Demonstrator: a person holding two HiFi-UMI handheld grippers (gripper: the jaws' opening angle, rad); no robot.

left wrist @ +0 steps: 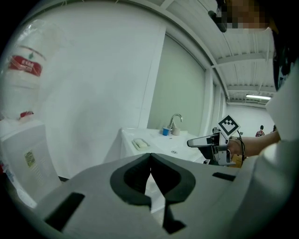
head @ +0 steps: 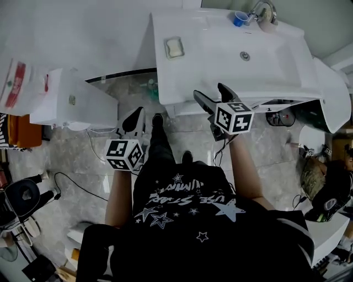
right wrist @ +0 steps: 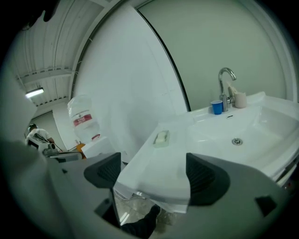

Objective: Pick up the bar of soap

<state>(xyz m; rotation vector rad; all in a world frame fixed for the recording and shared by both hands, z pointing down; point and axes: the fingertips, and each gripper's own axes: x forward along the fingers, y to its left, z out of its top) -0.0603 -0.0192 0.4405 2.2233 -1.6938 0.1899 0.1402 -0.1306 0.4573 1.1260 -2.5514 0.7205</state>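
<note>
A pale bar of soap [head: 174,47] lies in a dish on the left rim of the white sink [head: 287,60]. In the left gripper view the soap [left wrist: 139,143] is small and far off; in the right gripper view the soap [right wrist: 161,137] sits beyond the jaws. My left gripper [head: 134,118] hangs over the floor, below and left of the sink, jaws shut with nothing between them [left wrist: 150,158]. My right gripper [head: 210,92] hovers at the sink's front edge, open and empty [right wrist: 152,173], well short of the soap.
A blue cup [head: 240,19] and a chrome faucet [head: 263,10] stand at the back of the sink. A white water dispenser [head: 71,99] with a bottle [head: 15,82] is at the left. Cables run over the marble floor [head: 83,160]. Clutter lies at the right [head: 322,182].
</note>
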